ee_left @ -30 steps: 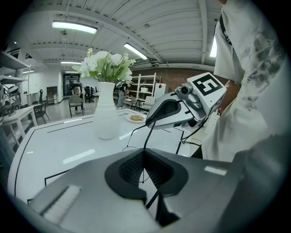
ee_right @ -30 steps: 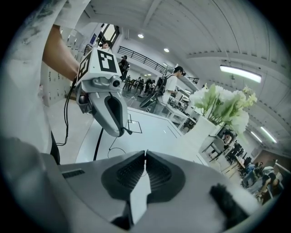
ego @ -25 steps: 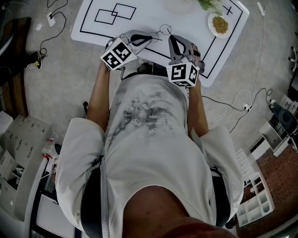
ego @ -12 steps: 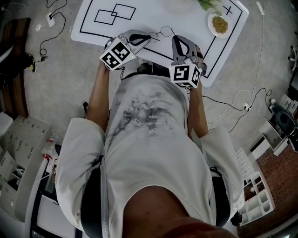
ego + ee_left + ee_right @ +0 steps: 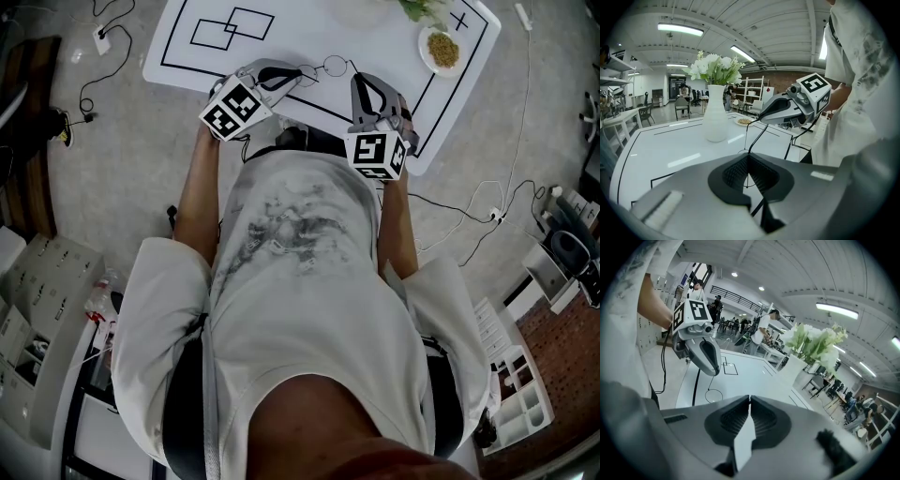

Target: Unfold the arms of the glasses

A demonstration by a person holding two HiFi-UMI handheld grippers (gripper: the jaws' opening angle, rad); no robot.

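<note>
Rightward drifts the right tongs [image 5: 356, 82], clamped narrow on one thin arm [image 5: 757, 135]. Opposite, the left tongs [image 5: 300, 75] pinch the glasses [image 5: 334, 64] over the white table [image 5: 281, 37]. That arm looks partly swung open; the other seems untouched.

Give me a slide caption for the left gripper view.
Left gripper shut on thin glasses, right gripper pinching their arm, white vase behind.

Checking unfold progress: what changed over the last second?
The right gripper shifted slightly rightward in the head view, apparently swinging the glasses arm out a little. Nothing was grabbed or released. The left gripper stayed put, and both remain shut on the glasses.
</note>
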